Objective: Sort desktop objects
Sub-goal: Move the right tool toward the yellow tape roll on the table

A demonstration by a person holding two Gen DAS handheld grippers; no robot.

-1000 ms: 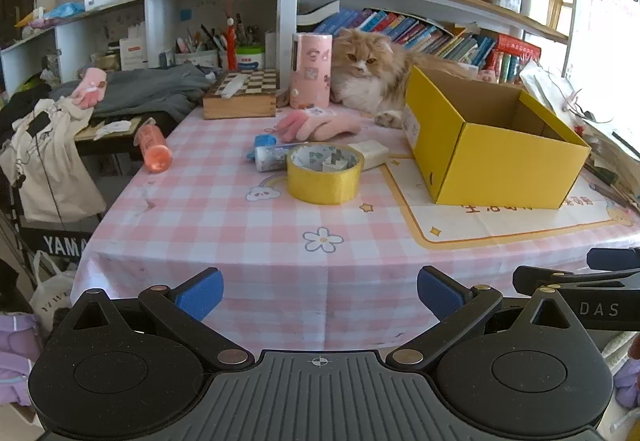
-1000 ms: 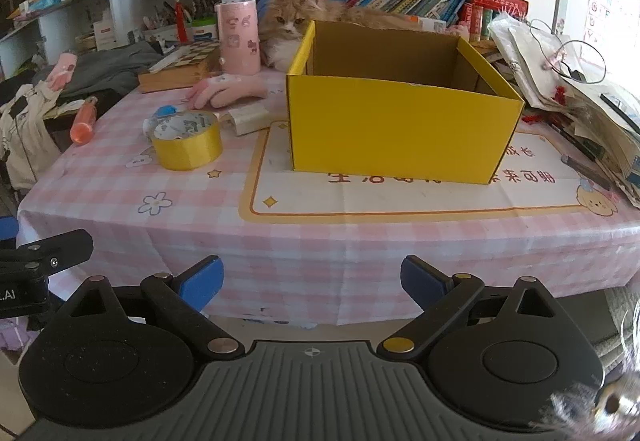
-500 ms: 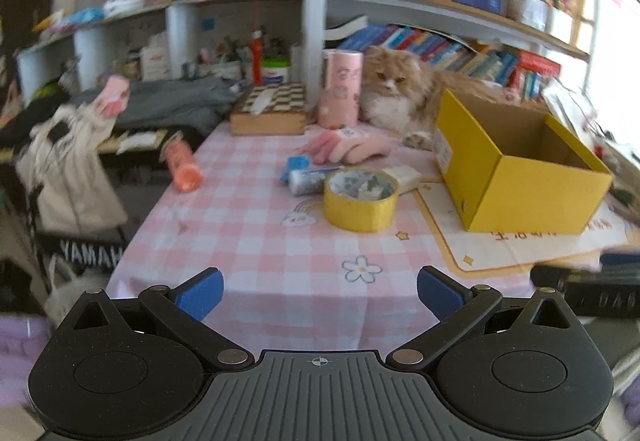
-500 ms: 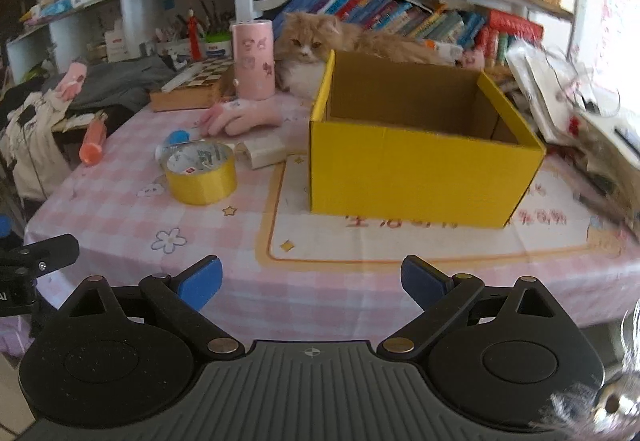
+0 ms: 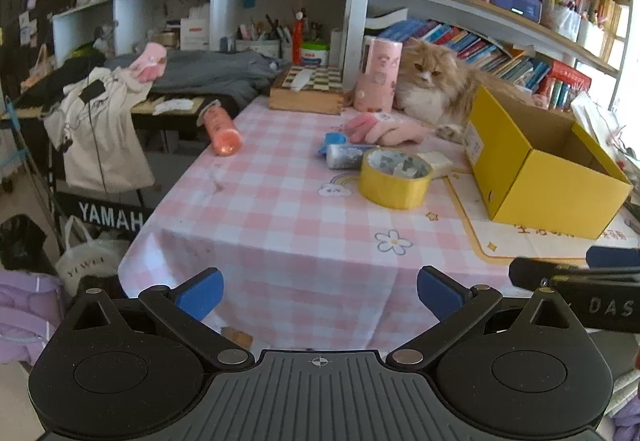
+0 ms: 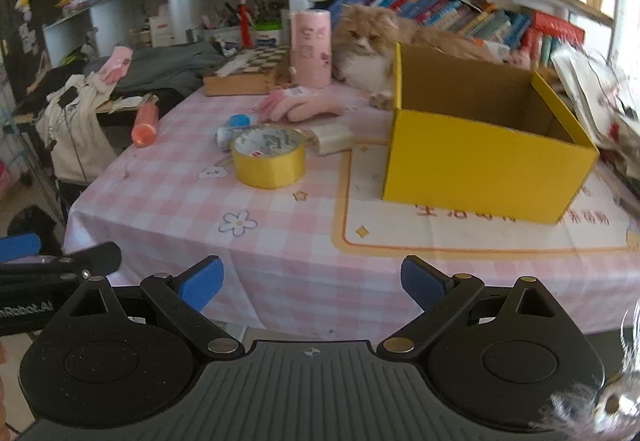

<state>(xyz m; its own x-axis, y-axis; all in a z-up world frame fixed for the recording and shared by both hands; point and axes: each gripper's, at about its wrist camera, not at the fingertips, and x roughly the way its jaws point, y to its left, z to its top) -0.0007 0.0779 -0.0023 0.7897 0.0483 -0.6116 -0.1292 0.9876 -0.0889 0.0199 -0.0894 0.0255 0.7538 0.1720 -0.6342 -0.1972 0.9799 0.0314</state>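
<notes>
A yellow tape roll (image 5: pixel 395 178) (image 6: pixel 269 160) lies on the pink checked tablecloth (image 5: pixel 280 217) (image 6: pixel 168 197). Behind it are a blue-capped tube (image 5: pixel 347 155) (image 6: pixel 232 129), a pink glove (image 5: pixel 386 131) (image 6: pixel 304 106) and a pale block (image 5: pixel 438 162) (image 6: pixel 332 137). An orange bottle (image 5: pixel 221 129) (image 6: pixel 145 124) lies at the table's left edge. An open yellow box (image 5: pixel 536 169) (image 6: pixel 480 145) stands to the right. My left gripper (image 5: pixel 319 293) and my right gripper (image 6: pixel 312 281) hang open before the table's front edge, holding nothing.
A ginger cat (image 5: pixel 432 85) (image 6: pixel 368 41) lies behind the box, next to a pink canister (image 5: pixel 378 75) (image 6: pixel 311 48) and a chessboard box (image 5: pixel 308 91) (image 6: pixel 248 75). Bookshelves fill the back. Clothes and bags crowd the left side.
Both grippers have swung left and drawn back a little, so the table sits further right in view. Their jaws stay open. Nothing on the table has moved.
</notes>
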